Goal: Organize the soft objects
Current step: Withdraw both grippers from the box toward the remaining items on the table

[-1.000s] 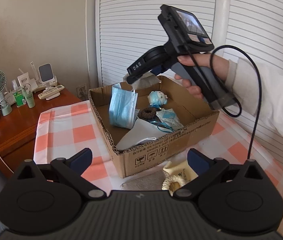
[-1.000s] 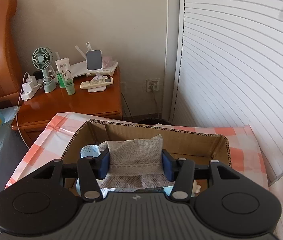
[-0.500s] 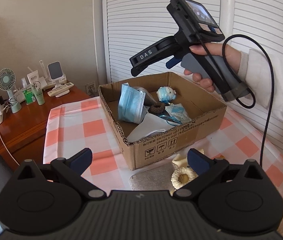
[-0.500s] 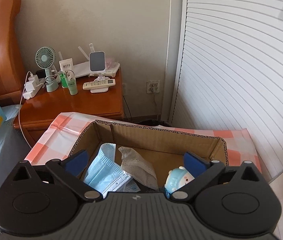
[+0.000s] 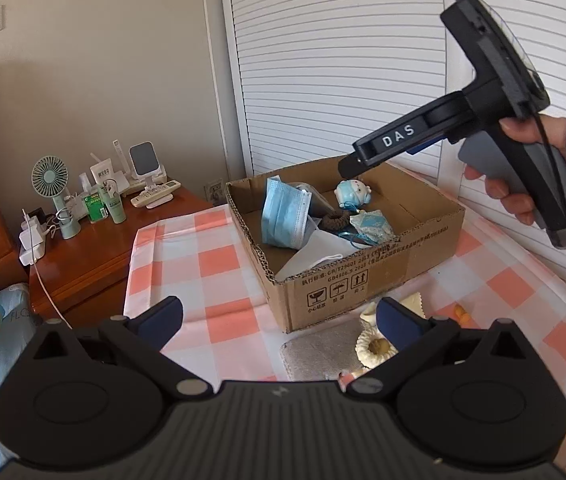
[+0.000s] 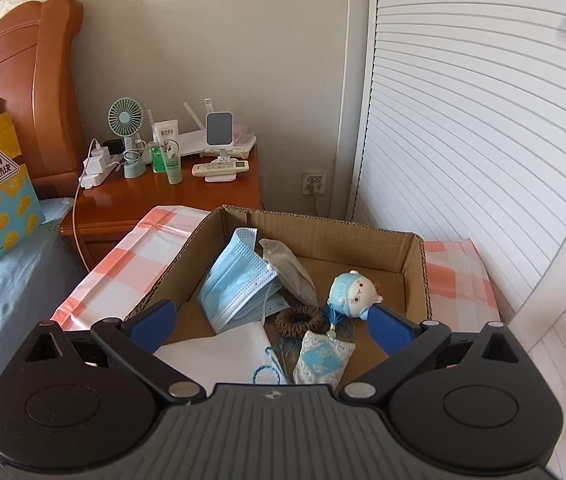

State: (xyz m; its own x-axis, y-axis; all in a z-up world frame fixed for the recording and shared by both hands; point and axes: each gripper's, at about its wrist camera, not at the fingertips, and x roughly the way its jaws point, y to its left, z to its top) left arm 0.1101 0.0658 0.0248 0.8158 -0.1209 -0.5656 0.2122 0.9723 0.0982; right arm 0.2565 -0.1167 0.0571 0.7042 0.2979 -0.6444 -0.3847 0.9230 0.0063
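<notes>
On the checked cloth (image 5: 219,264) stands your box (image 5: 363,276), and most of the sorting looks done. Inside it lie a white sheet (image 6: 219,356), a blue mask (image 6: 239,284) leaning on the left wall, a grey pouch (image 6: 289,274) tucked just behind the mask, a small printed sachet (image 6: 323,360), a plush doll (image 6: 355,290) and a brown hair tie (image 6: 299,318).

What is left sits outside, just in front of the box: a grey cloth (image 5: 315,354), a cream woven piece (image 5: 375,348), and something pale behind it that is too hidden to name.

Your right gripper (image 6: 271,320) hangs above the box with its jaws spread wide and nothing between them. Your left gripper (image 5: 279,320) is likewise spread and empty, low over the cloth near the leftover pieces, so that hand seems best placed for the next pick.
</notes>
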